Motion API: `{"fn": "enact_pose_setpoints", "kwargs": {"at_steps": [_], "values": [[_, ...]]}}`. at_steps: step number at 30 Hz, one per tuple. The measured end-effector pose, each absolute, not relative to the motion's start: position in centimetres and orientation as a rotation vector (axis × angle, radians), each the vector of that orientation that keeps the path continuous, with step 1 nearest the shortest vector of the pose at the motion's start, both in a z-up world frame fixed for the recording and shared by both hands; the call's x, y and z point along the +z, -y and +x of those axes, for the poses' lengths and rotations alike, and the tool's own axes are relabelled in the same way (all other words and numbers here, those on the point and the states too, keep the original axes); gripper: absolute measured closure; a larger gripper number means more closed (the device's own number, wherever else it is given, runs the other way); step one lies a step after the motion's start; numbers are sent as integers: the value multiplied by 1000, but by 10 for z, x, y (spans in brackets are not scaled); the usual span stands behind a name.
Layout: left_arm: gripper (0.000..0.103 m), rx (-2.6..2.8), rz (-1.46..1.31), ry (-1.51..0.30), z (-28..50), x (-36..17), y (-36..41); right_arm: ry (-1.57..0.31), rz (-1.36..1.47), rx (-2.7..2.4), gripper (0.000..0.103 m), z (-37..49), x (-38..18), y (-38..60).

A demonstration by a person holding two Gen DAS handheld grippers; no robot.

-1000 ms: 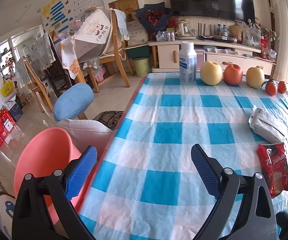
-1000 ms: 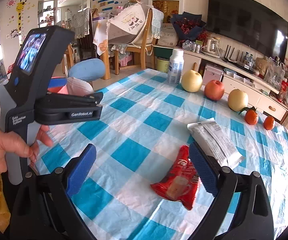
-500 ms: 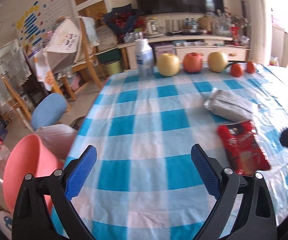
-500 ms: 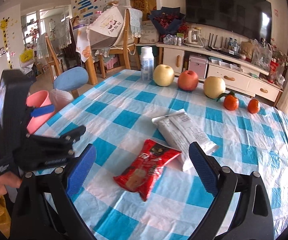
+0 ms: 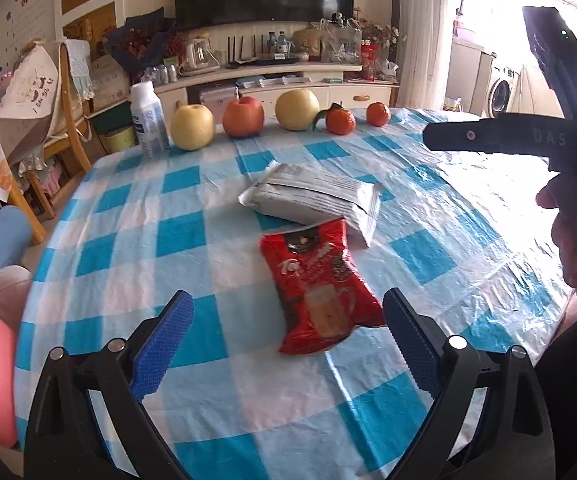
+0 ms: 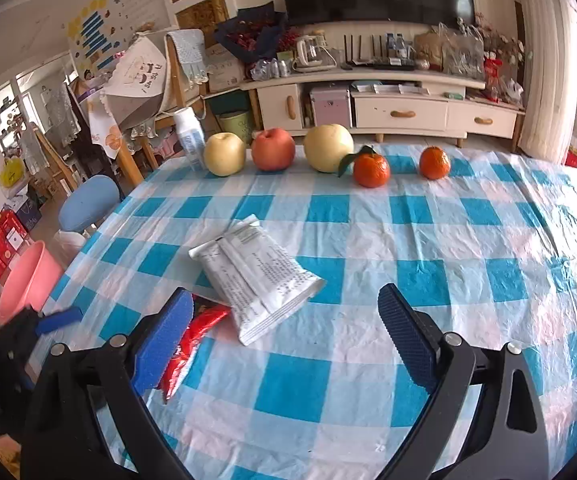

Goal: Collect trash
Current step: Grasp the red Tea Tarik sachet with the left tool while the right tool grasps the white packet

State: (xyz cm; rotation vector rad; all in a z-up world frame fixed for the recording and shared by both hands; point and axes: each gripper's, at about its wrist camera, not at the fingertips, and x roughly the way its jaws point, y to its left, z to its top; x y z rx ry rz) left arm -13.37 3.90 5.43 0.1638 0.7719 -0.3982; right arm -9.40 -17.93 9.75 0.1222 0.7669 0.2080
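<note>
**Two wrappers on the checked bench, both my jaws empty**

My left gripper (image 5: 288, 340) hangs low over the near edge of the bench (image 5: 192, 236), its jaws spread wide with nothing between them. Just ahead of its blue pads lies the red snack packet (image 5: 316, 280), flat on the blue-and-white checked cloth, not touching either pad. The packet's far end is tucked against the silver-grey wrapper (image 5: 312, 196), which lies just behind it (the two overlap a little at that corner).

My right gripper (image 6: 284, 332) is also fully open and holds nothing. From its camera the silver-grey wrapper sits just beyond the left pad, and the red packet peeks out from behind that pad. Seen from the left wrist, the right tool and the hand (image 5: 572, 240) holding it show dark against the bright window at the right side.

Along the far edge of the bench stand a white bottle (image 6: 189, 140), a yellow apple (image 6: 224, 154), a red apple (image 6: 273, 149), a pale pear-like fruit (image 6: 328, 147) and two tangerines (image 6: 371, 169), well apart from the wrappers. A pink basin (image 6: 28, 280) sits off the bench's left side, lower down.
</note>
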Motion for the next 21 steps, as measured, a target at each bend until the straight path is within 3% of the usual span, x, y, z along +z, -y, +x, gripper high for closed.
{"fn": "enact_pose_setpoints", "kwargs": {"at_steps": [13, 15, 21], "values": [[9, -326, -48, -924, -87, 13, -15, -858, 122, 290, 9, -48, 64, 166], [18, -317, -46, -932, -83, 9, -14, -858, 128, 300, 9, -42, 61, 165], [24, -294, -24, -929, -72, 8, -10, -865, 150, 316, 9, -29, 46, 158]]}}
